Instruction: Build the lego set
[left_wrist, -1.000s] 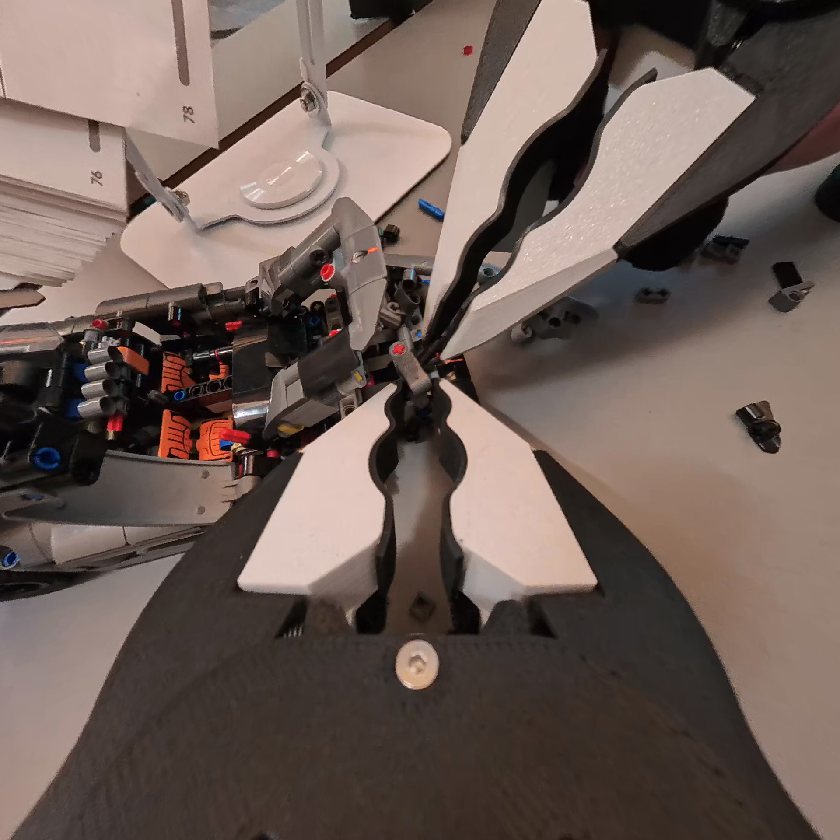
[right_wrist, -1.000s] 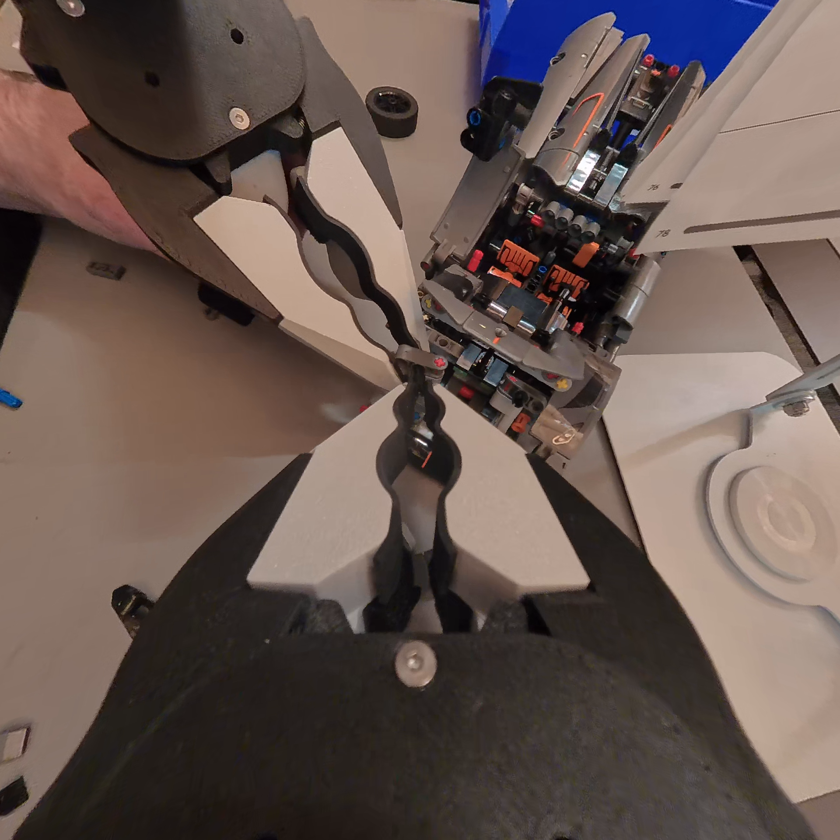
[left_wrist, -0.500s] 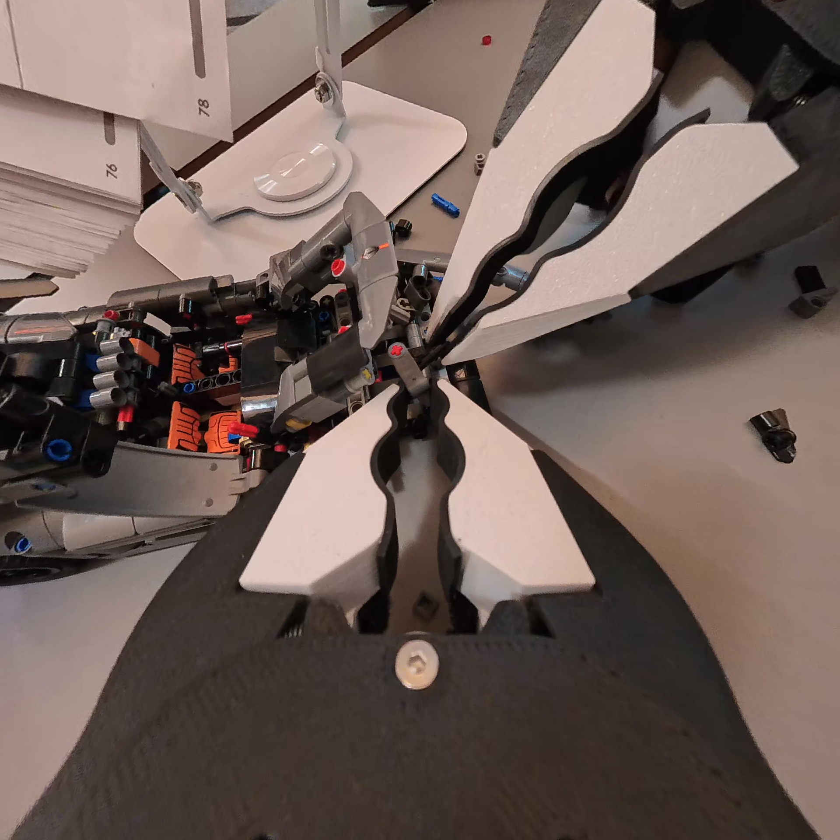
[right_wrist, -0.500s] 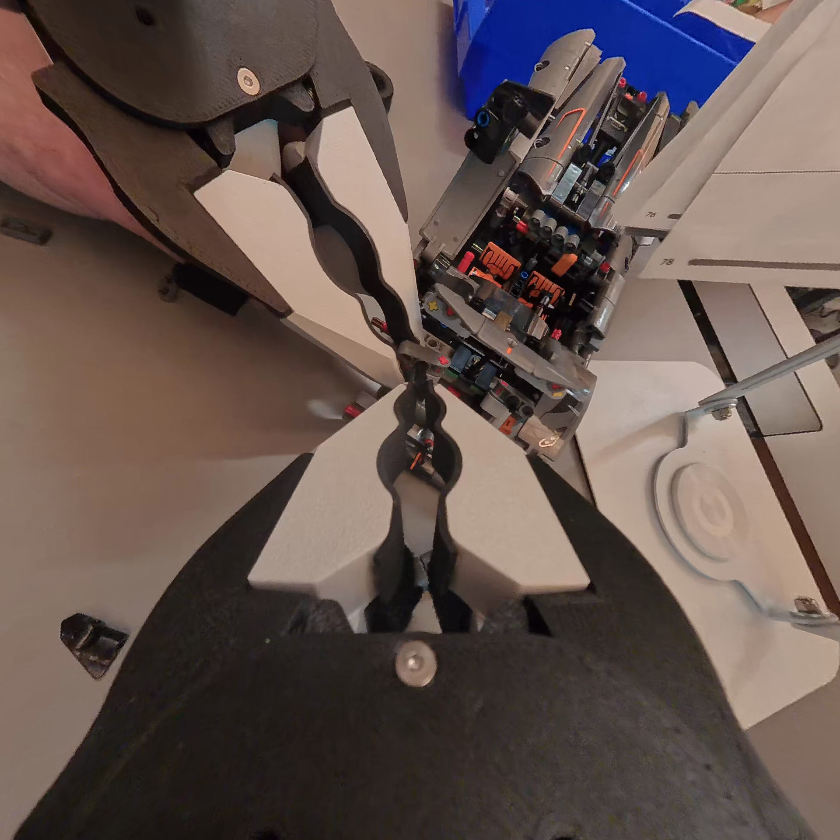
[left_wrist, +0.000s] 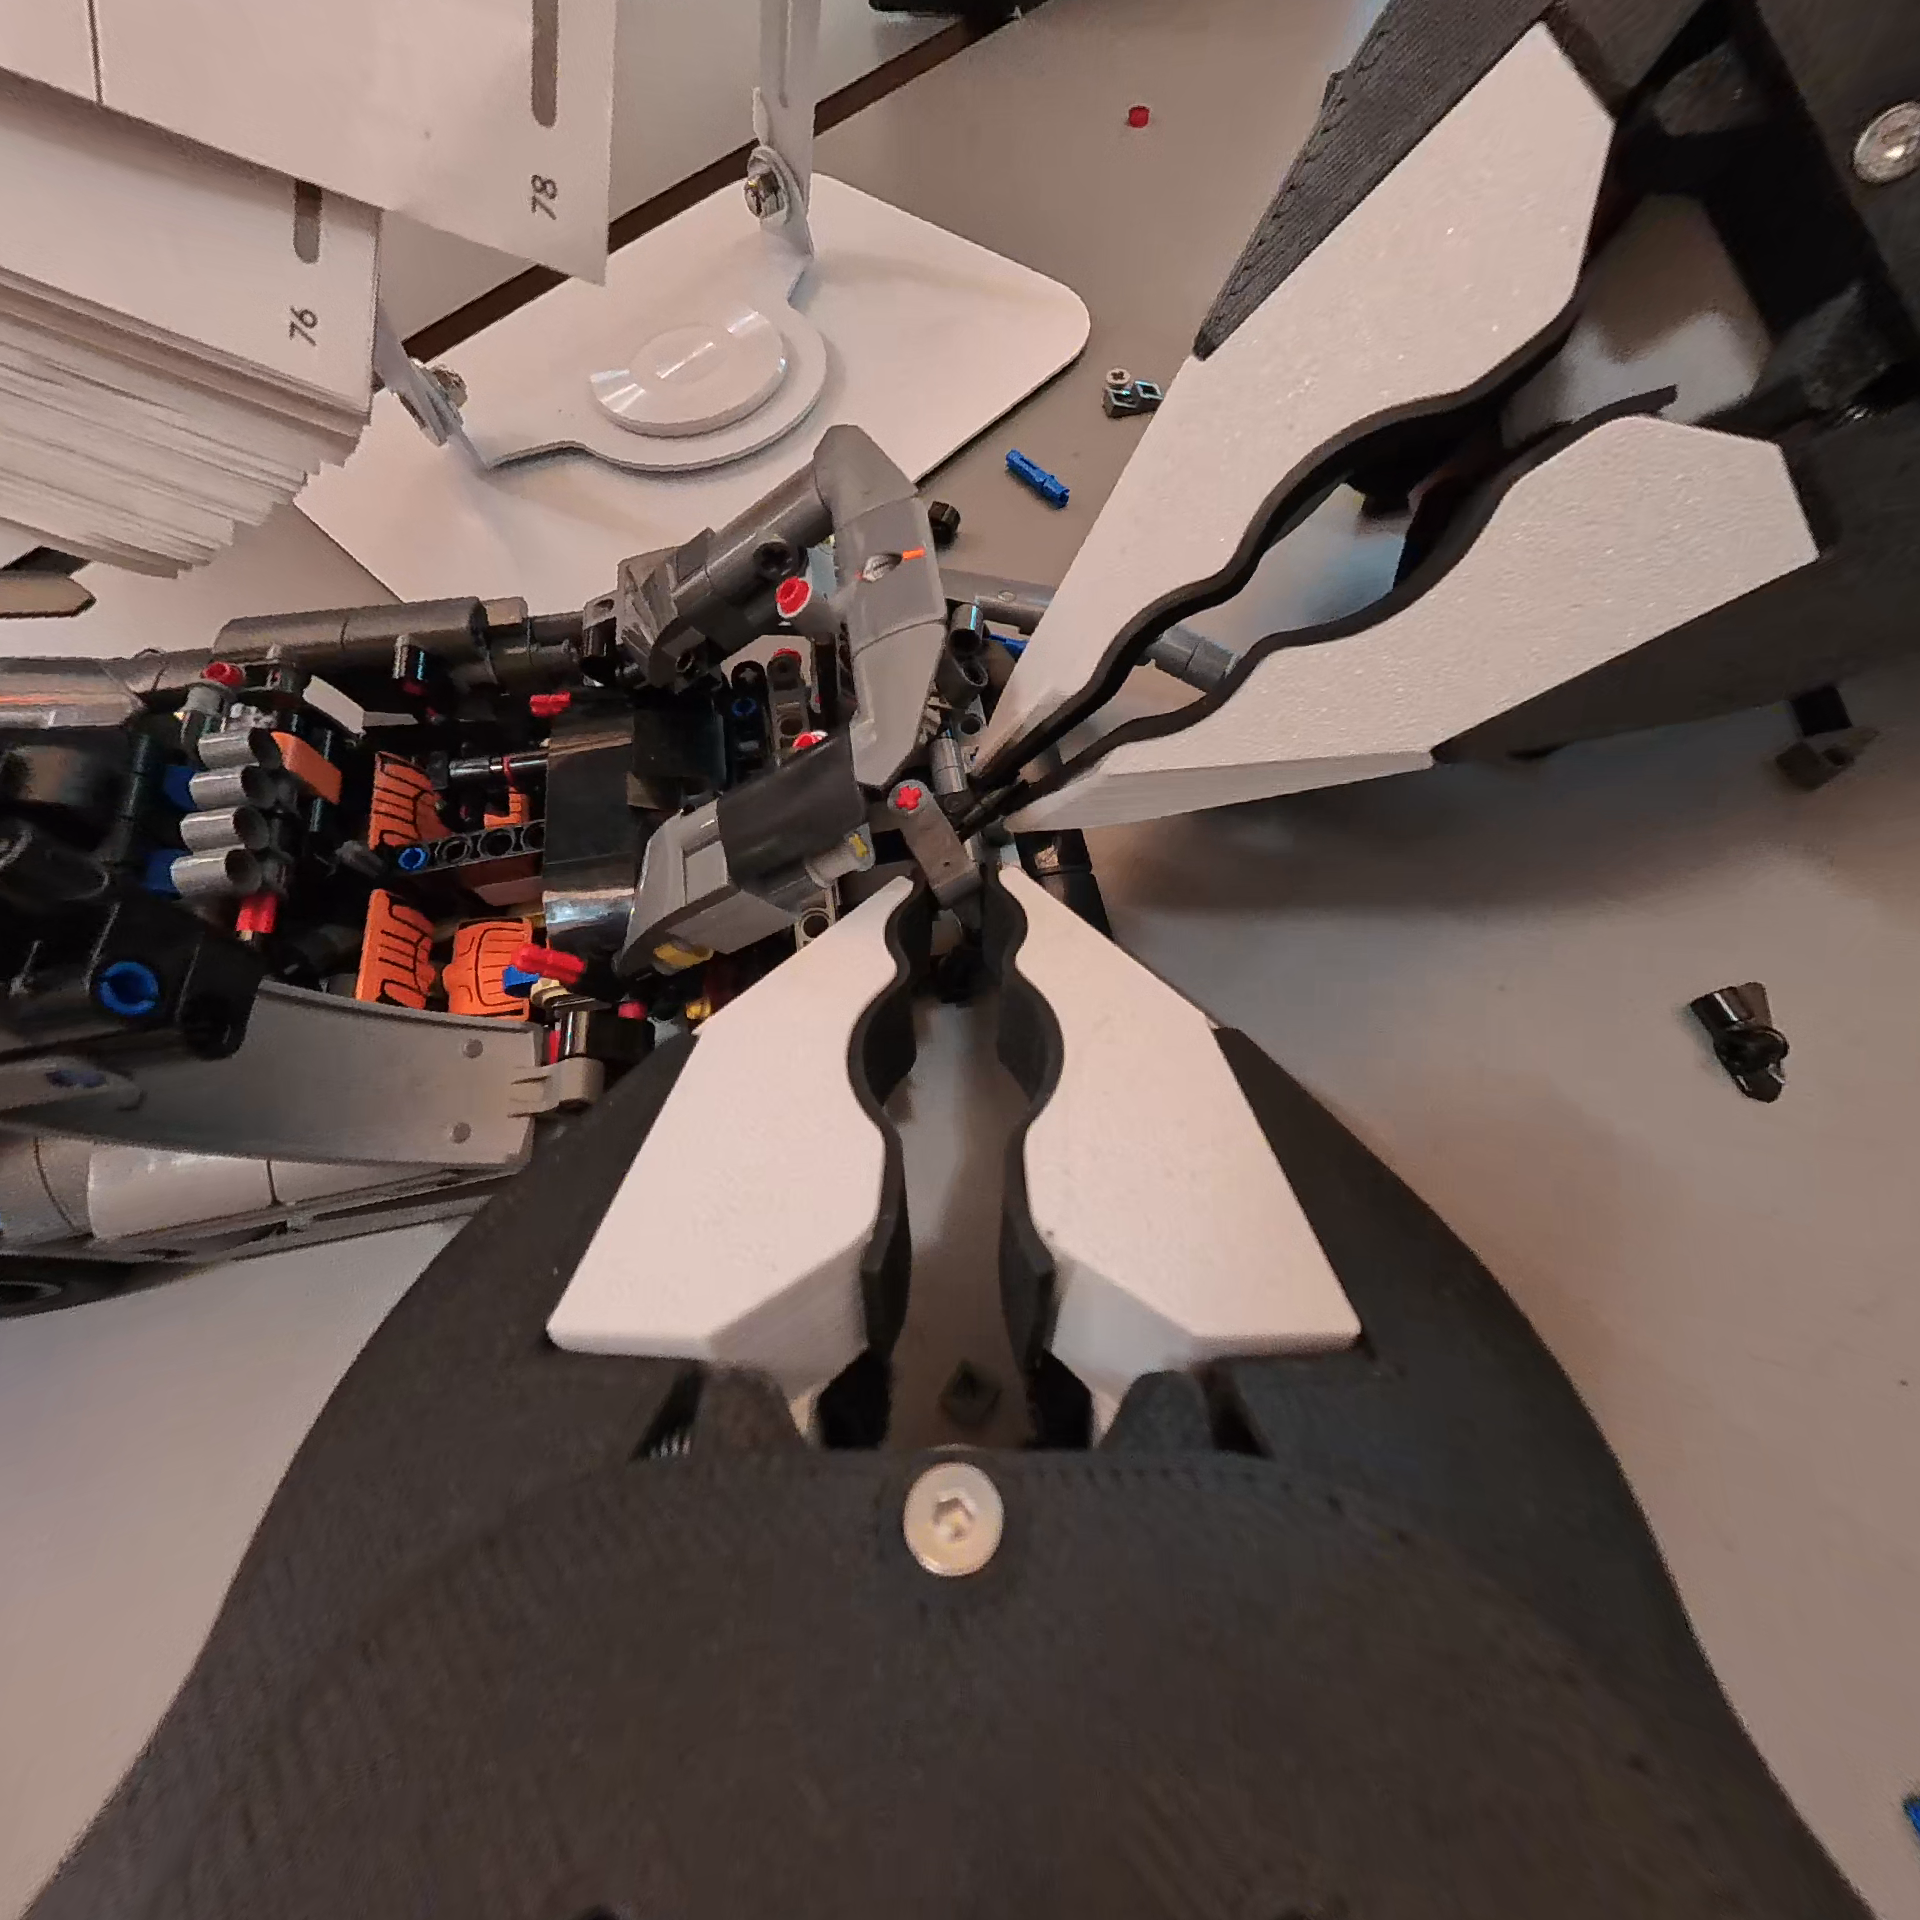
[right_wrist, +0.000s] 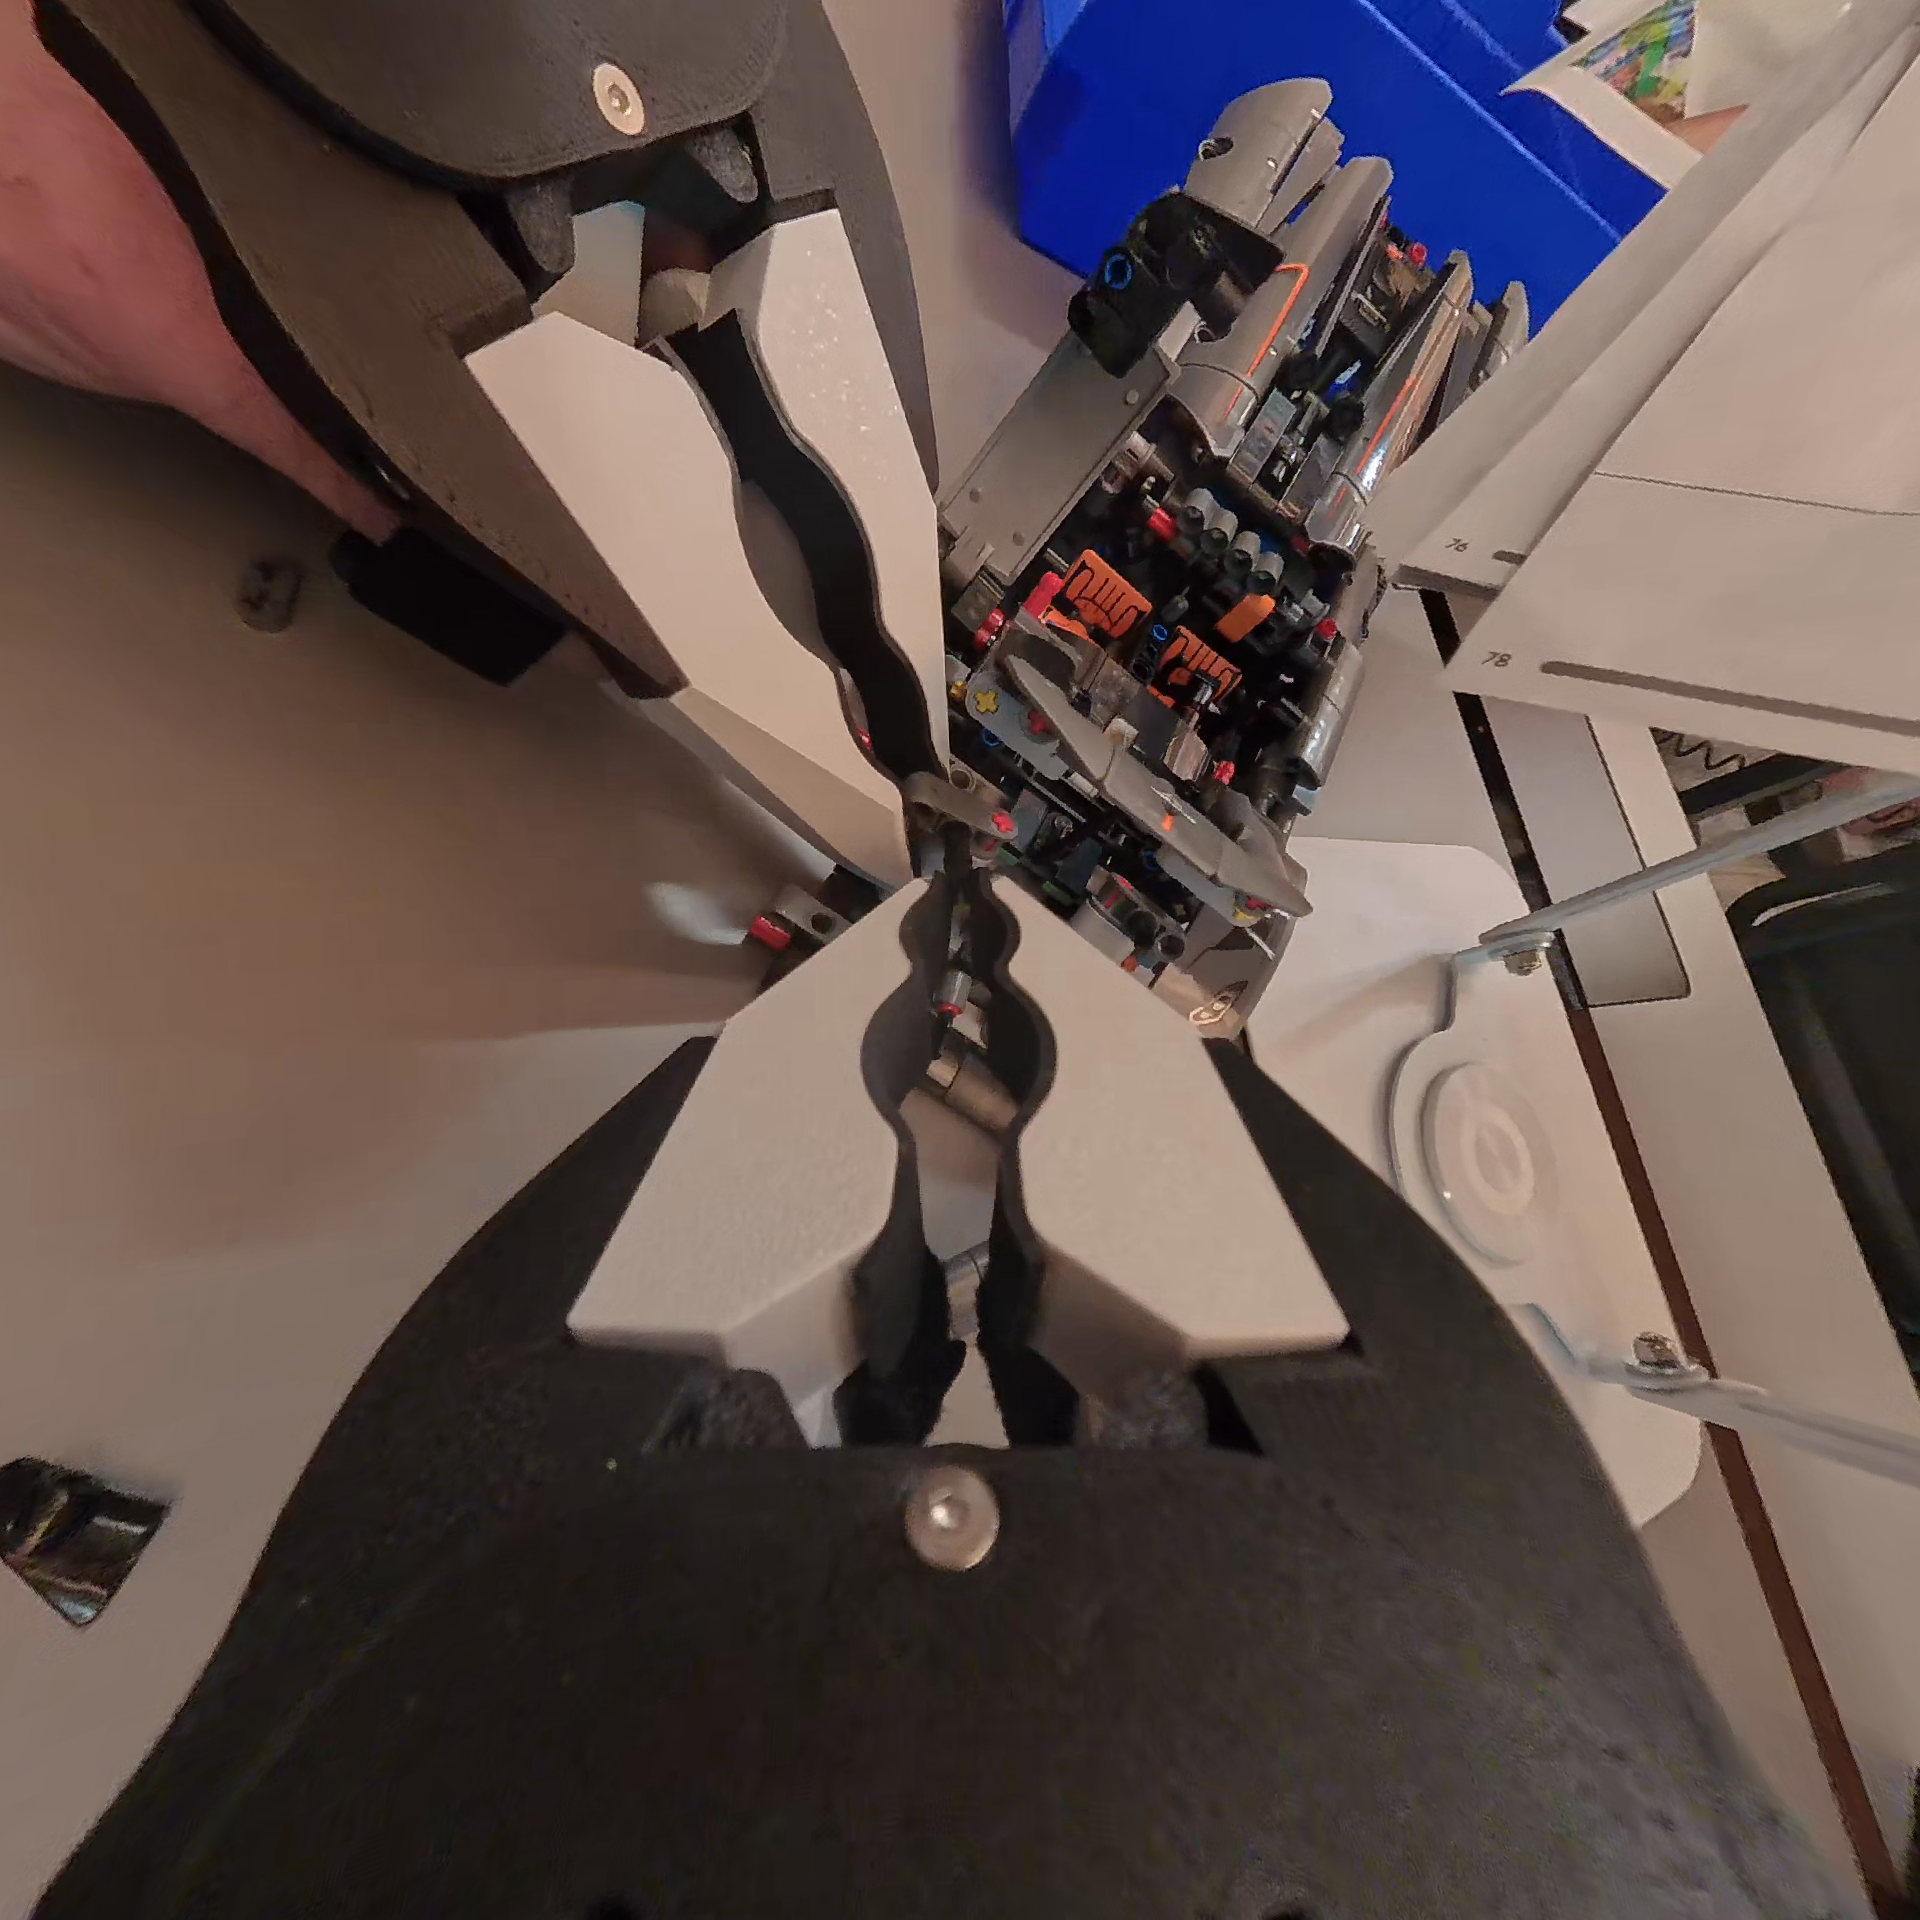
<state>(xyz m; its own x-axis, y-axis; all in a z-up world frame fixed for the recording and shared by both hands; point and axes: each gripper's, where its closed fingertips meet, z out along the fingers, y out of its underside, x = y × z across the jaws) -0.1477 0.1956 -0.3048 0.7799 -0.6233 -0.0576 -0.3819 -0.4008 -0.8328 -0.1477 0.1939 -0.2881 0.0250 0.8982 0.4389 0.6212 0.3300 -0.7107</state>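
A grey, black and orange lego car model (left_wrist: 499, 831) lies on the table; in the right wrist view it (right_wrist: 1195, 665) stands beyond my fingertips. At its near end sits a small grey lever piece with a red cross axle (left_wrist: 928, 823), also in the right wrist view (right_wrist: 951, 798). My left gripper (left_wrist: 956, 896) is shut on this piece from below. My right gripper (left_wrist: 989, 802) comes in from the upper right, shut on a thin dark rod joined to the same piece. In its own view the right gripper (right_wrist: 951, 883) meets the left gripper (right_wrist: 925, 771) tip to tip.
A white stand base (left_wrist: 748, 353) and an open instruction booklet (left_wrist: 156, 374) lie behind the model. Loose parts: a blue pin (left_wrist: 1037, 478), a black part (left_wrist: 1740, 1039), a small grey part (left_wrist: 1127, 393). A blue bin (right_wrist: 1247, 125) stands behind the model. A hand (right_wrist: 94, 270) holds the left gripper. Only a small space, under 4 cm, lies between the two pairs of fingers.
Both grippers stay shut, tip to tip, on the small piece. The right gripper has swung round and tilted, so the model and blue bin sit farther off in its view.
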